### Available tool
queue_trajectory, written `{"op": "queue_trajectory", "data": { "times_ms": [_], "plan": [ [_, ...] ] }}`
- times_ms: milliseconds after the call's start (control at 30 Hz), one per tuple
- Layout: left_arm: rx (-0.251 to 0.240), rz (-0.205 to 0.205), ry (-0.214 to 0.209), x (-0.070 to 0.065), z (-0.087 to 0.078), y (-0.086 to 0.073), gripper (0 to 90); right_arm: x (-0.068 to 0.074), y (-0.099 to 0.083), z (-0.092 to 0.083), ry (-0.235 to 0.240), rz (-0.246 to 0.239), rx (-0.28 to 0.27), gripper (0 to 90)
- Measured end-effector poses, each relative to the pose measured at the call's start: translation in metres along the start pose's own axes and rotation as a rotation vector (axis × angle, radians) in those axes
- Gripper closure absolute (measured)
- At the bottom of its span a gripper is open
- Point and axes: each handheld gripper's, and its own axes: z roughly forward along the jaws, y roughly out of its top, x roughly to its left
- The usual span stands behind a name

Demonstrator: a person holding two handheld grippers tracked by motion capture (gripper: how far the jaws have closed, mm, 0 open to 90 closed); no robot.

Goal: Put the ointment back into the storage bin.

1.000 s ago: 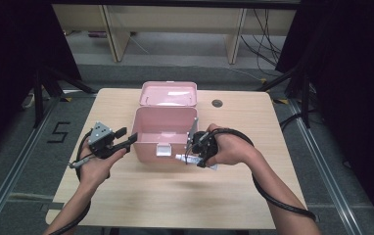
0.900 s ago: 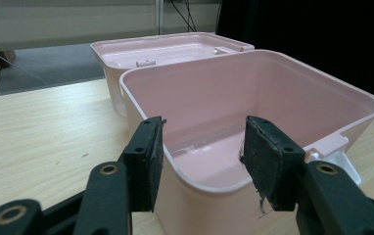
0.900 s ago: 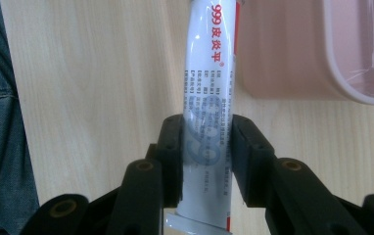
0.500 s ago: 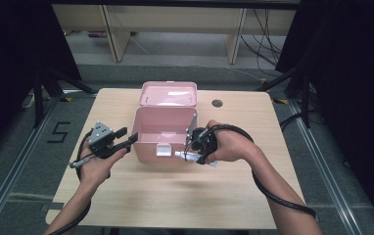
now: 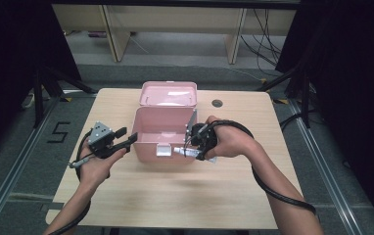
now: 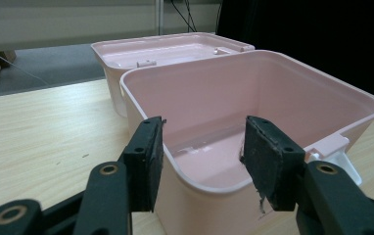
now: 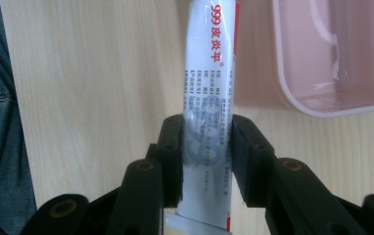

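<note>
Your left claw point(image 5: 132, 138) stands released, its jaws astride the left wall of the open pink box point(image 5: 163, 132) at the middle of the desk point(image 5: 185, 196). At the box's front right corner, your right claw point(image 5: 187, 147) is clenched on the white tube point(image 7: 209, 98).

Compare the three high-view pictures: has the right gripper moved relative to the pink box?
Yes, slightly. The right gripper, shut on the white tube, has edged left, nearer the front of the pink box, which stayed put.
</note>
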Motion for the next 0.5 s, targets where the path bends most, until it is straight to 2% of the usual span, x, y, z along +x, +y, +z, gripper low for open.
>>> {"op": "queue_trajectory", "data": {
  "times_ms": [67, 100, 200, 267, 333, 367, 400, 433, 467, 500],
  "plan": [
    [0.0, -0.001, -0.001, -0.0001, 0.0002, -0.0003, 49.2, -0.0017, 0.0007, -0.0009, -0.006, -0.016, -0.006, 69.0],
    [0.0, -0.002, -0.001, -0.0003, 0.0003, -0.0004, 49.2, -0.0001, 0.0016, -0.0027, -0.01, 0.006, 0.01, 69.0],
    [0.0, -0.001, -0.001, -0.0001, 0.0003, -0.0004, 49.2, -0.0029, 0.0024, -0.0026, -0.011, -0.021, -0.014, 69.0],
    [0.0, 0.0, -0.001, 0.0, 0.0001, -0.0003, 49.2, -0.0024, 0.0032, -0.0042, -0.011, -0.005, 0.001, 69.0],
    [0.001, 0.001, 0.0, 0.0002, -0.0002, -0.0001, 49.2, -0.004, 0.0039, -0.0049, -0.01, -0.022, -0.005, 69.0],
    [0.001, 0.001, 0.001, 0.0002, -0.0004, 0.0, 49.2, -0.0062, 0.0044, -0.0043, -0.014, -0.049, -0.021, 69.0],
    [0.0, 0.0, 0.001, 0.0001, -0.0005, 0.0001, 49.2, -0.0056, 0.0049, -0.0054, -0.016, -0.036, -0.01, 69.0],
    [0.0, 0.0, 0.001, 0.0001, -0.0006, 0.0001, 49.2, -0.0032, 0.0051, -0.0072, -0.014, 0.007, 0.011, 69.0],
    [0.0, -0.001, 0.001, 0.0, -0.0006, 0.0002, 49.2, -0.0056, 0.005, -0.0063, -0.011, -0.022, -0.004, 69.0],
    [0.0, 0.0, 0.0, 0.0, -0.0006, 0.0002, 49.2, -0.0055, 0.0056, -0.0071, -0.015, -0.017, 0.001, 69.0]
  ]
}}
